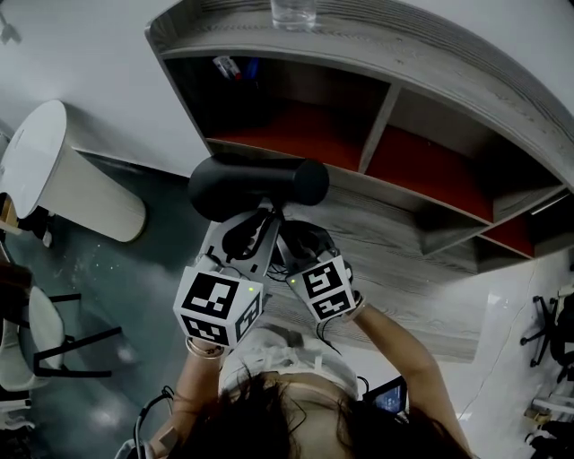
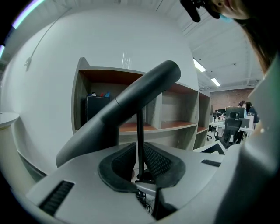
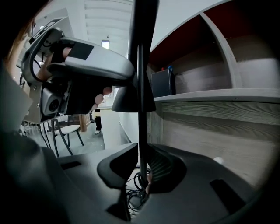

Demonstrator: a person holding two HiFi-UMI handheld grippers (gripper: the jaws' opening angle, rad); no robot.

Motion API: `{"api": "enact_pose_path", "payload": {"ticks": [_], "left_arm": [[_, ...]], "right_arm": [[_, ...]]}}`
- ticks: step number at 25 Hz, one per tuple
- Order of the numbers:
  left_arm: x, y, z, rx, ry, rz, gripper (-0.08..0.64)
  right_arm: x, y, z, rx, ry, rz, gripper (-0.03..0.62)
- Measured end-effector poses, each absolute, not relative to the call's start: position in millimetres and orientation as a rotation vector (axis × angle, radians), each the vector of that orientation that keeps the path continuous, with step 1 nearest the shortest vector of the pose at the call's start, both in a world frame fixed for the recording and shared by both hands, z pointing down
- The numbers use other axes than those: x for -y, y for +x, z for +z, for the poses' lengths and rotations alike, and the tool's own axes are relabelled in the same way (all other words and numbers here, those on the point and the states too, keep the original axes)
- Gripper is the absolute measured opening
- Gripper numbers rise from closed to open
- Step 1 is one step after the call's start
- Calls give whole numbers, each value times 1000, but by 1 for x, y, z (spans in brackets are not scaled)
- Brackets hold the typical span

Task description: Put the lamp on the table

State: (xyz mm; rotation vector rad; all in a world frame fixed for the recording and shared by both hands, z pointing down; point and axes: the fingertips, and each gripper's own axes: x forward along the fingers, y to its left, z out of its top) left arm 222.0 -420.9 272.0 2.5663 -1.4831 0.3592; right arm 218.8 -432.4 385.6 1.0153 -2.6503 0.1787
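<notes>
Black desk lamp with cylindrical head [image 1: 258, 184] hangs clear of any surface, thin stem [image 2: 140, 135] upright. My left gripper [image 2: 141, 165] and right gripper [image 3: 142, 169] both pinch that stem. Grey wood-grain shelf unit [image 1: 404, 269] lies directly ahead, its front edge nearest my right gripper.

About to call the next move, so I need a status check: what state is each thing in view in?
lamp: held up by its stem, not set down.
left gripper: shut on the lamp.
right gripper: shut on the lamp.
glass: upright on top of the shelf unit.
</notes>
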Motion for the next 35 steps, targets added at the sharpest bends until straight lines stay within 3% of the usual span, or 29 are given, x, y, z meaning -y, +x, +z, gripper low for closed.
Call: {"api": "enact_pose_path", "payload": {"ticks": [35], "left_arm": [[262,164,285,1384,2569,307,40]], "right_arm": [[285,217,365,2514,1354,152,44]]}}
